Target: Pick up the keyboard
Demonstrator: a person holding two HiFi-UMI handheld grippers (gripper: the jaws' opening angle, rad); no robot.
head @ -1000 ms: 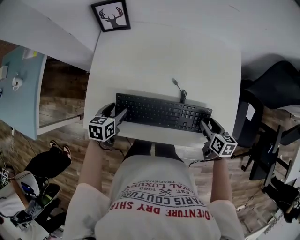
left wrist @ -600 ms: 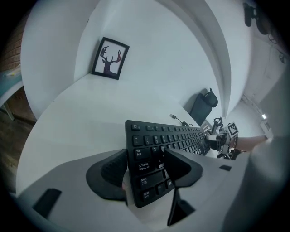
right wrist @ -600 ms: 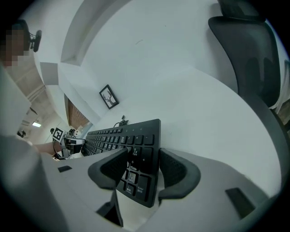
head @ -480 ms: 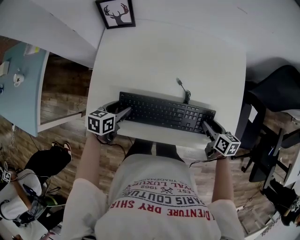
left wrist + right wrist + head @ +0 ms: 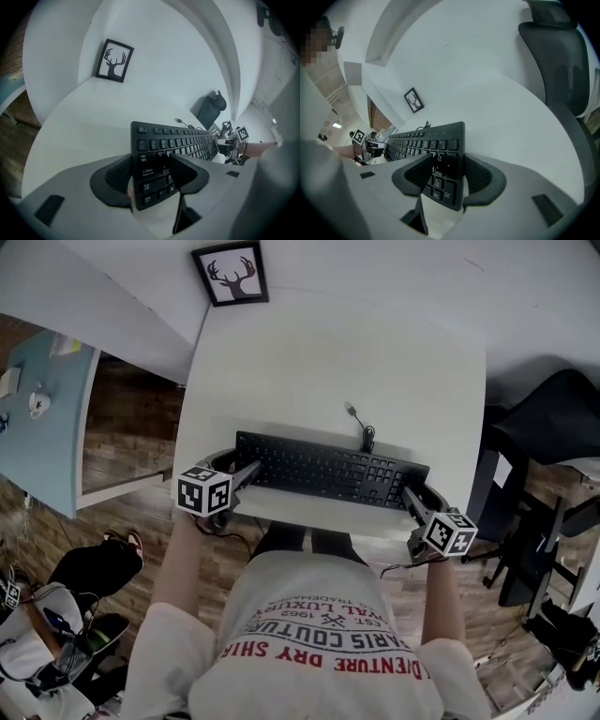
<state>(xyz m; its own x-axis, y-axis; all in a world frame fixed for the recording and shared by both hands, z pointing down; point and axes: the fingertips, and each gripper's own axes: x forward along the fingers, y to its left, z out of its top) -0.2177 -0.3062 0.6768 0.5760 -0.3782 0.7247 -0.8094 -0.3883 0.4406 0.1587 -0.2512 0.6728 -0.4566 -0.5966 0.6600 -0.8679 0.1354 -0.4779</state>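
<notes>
A black keyboard [image 5: 328,470] lies along the near edge of the white table [image 5: 328,362], its cable [image 5: 361,423] trailing behind it. My left gripper [image 5: 242,465] is at its left end. In the left gripper view the keyboard [image 5: 178,140] runs between the jaws of the left gripper [image 5: 150,171], one pad behind its edge and one on the keys. My right gripper [image 5: 417,495] is at the right end. There the jaws of the right gripper [image 5: 447,171] straddle the number-pad corner of the keyboard [image 5: 426,138] and are closing, with no firm press visible.
A framed deer picture [image 5: 231,275] leans against the wall at the back of the table. A dark office chair [image 5: 553,418] stands to the right, a pale blue table [image 5: 42,418] to the left, and bags [image 5: 56,634] sit on the wood floor.
The head view has shifted a little. Both grippers stay at the keyboard's ends, and the left gripper's marker cube has tilted slightly.
</notes>
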